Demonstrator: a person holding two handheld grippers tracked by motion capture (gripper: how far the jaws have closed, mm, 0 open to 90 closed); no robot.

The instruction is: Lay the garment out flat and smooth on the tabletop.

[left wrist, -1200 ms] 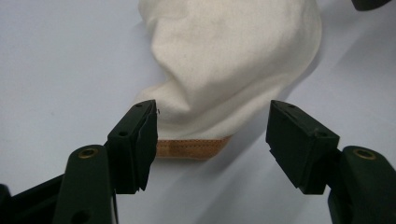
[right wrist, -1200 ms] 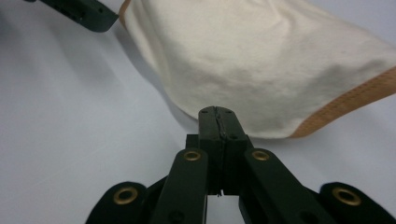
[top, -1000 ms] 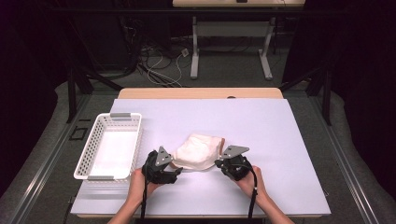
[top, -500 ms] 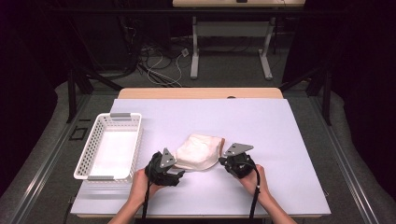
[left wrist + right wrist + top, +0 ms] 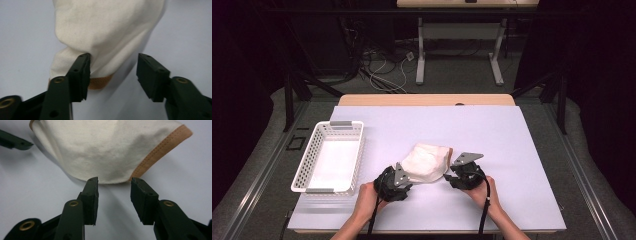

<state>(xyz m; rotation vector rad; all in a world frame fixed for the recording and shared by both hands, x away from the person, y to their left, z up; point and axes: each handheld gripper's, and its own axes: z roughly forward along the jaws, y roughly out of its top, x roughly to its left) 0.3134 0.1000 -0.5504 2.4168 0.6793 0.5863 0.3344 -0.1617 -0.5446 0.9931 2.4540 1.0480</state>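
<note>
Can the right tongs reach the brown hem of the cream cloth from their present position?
Probably yes. The right tongs have just been opening, with nothing gripped, and the brown hem of the cream cloth lies just ahead with only bare table between.

In the left gripper view the top edge cuts off the far part of the cream cloth (image 5: 107, 30), and a black pad (image 5: 81, 75) hides part of its tan hem. From above, both forearms run off the bottom edge.
</note>
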